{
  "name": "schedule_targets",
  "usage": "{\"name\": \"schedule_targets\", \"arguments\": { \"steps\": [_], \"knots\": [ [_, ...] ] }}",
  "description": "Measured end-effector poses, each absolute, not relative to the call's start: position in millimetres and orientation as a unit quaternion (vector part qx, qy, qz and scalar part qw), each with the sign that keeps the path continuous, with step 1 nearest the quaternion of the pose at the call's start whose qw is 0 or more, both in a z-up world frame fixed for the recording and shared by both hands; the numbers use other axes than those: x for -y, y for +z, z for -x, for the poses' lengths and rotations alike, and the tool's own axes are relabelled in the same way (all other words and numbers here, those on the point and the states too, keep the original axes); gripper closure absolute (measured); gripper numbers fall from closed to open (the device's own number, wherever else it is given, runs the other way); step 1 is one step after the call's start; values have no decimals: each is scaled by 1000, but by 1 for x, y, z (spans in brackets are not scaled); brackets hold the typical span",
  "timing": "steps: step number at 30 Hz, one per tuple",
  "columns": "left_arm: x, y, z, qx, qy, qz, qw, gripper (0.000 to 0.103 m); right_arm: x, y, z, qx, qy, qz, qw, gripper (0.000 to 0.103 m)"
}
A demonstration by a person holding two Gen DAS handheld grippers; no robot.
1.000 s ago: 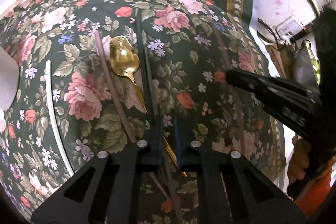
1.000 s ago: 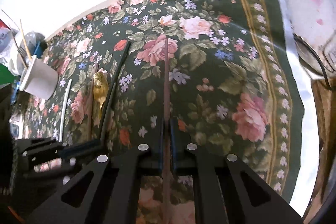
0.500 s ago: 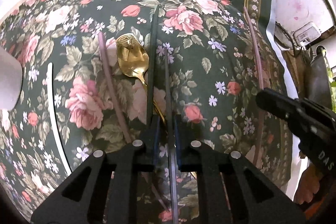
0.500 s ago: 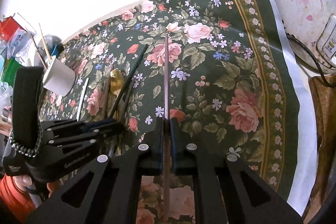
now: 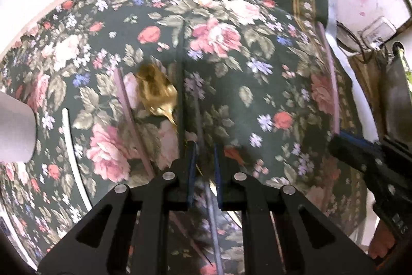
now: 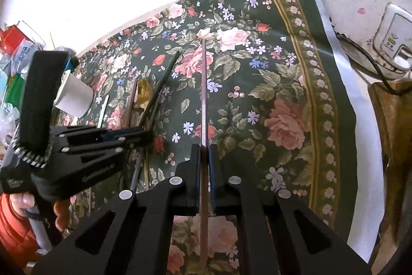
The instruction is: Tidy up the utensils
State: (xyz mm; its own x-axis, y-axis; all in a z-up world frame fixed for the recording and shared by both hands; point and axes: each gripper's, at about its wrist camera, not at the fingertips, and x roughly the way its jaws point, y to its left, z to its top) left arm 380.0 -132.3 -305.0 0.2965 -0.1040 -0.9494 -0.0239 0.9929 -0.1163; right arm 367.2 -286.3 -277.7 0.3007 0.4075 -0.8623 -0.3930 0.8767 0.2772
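My left gripper [image 5: 203,146] is shut on a black chopstick [image 5: 182,74] that sticks forward above the floral cloth; a second dark stick [image 5: 213,218] runs through the gap between its fingers. A gold spoon [image 5: 157,92], a pinkish-brown chopstick [image 5: 131,120] and a white stick [image 5: 74,159] lie on the cloth left of it. My right gripper [image 6: 204,148] is shut on another pinkish-brown chopstick [image 6: 204,94], held up over the cloth. The left gripper [image 6: 134,135] also shows in the right wrist view at the left.
A white cup [image 6: 74,97] stands at the cloth's left end, with packets and clutter [image 6: 15,56] behind it. A white appliance [image 6: 360,4] with a cord and a wooden board [image 6: 391,125] sit beyond the cloth's right edge. The floral cloth [image 6: 283,84] covers the table.
Both grippers have lifted with their chopsticks. The right gripper has drawn back to the right in the left wrist view; the left gripper has come closer in the right wrist view.
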Motion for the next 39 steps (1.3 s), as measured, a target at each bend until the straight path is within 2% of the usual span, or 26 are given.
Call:
{"name": "schedule_targets", "arguments": {
  "steps": [7,13,18,20,25,30,34,39],
  "knots": [
    [120,-314,-391,-606,-42,71,791,92,294,-276,-363,-538,241,-14,808,97],
    [106,-321,-391,-620,-62,129,772,91,295,-271,-361,-535,240,-21,810,97],
    [112,-321,-381,-619,-72,107,774,91,293,-266,-361,-528,243,-27,813,97],
    [115,-321,-380,-616,-79,103,777,99,291,-263,-361,-522,244,-26,817,98],
    [126,-318,-372,-608,-82,89,785,100,282,-261,-361,-517,239,-16,822,98],
    [123,-290,-352,-575,-79,73,811,100,280,-279,-369,-546,214,-5,810,97],
    [116,-268,-340,-548,-71,66,831,100,279,-301,-384,-580,192,-4,792,91],
    [104,-243,-327,-516,-77,63,851,100,273,-317,-392,-603,184,-12,776,91]
  ]
}}
